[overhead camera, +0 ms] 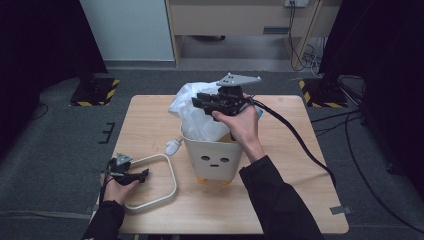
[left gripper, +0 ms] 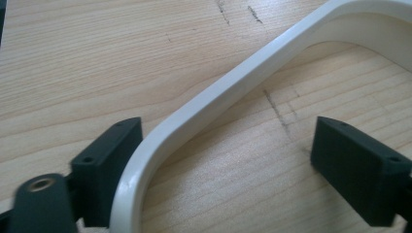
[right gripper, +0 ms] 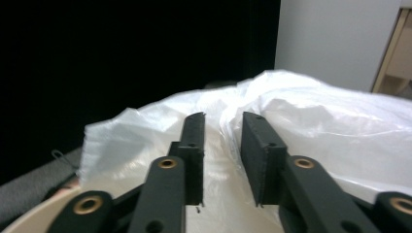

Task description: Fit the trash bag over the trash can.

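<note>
From the high view I have my right hand-held gripper (overhead camera: 200, 102) up over the white bin (overhead camera: 214, 161) that stands near the middle of the table (overhead camera: 280, 200), its jaws pointing toward the left of that view and into the crumpled white plastic bag (overhead camera: 192, 112) that billows out of the bin's mouth. In the right gripper view the right hand-held gripper (right gripper: 222, 127) has its jaws only narrowly apart, with a fold of the bag (right gripper: 301, 107) rising in the slit between them — I judge the pads are not pressing on it, so the film is between them but not held. The bag lies straight ahead of and slightly under the jaws, its loose edge running away across the bin's opening, so I reckon the next pinch is a matter of pushing forward and down along that fold. My left hand-held gripper (overhead camera: 145, 173) rests low at the table's near left corner, at the white rim frame (overhead camera: 167, 170) that lies flat just beside the bin. In the left gripper view the left hand-held gripper (left gripper: 226, 145) stands wide, one jaw right against the outer side of the frame's curved bar (left gripper: 228, 82), the other well clear on the inner side — straddling it, not clamped. The frame's long axis runs away from me toward the bin, and the left hand is plainly the nearer one to it.
</note>
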`<action>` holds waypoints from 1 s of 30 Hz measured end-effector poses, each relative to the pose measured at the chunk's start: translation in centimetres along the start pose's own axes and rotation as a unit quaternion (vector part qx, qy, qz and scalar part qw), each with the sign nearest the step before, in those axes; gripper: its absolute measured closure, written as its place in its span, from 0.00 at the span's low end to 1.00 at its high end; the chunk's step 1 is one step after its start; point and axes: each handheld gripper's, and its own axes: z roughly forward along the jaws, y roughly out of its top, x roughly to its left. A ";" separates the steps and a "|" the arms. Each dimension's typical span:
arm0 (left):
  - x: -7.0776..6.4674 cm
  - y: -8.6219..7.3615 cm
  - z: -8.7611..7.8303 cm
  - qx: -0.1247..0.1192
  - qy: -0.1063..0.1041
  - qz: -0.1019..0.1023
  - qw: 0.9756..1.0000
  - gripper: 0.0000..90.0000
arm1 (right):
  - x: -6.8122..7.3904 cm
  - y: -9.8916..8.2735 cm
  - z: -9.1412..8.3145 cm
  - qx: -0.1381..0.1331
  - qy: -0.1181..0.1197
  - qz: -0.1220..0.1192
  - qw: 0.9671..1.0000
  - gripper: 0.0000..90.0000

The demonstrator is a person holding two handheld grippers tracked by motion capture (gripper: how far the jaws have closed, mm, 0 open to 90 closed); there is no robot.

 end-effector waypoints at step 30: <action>0.7 0.7 -1.5 -0.082 0.012 -0.008 0.997 0.25 | -1.7 3.8 -8.6 -0.166 -0.095 -0.035 0.981 0.47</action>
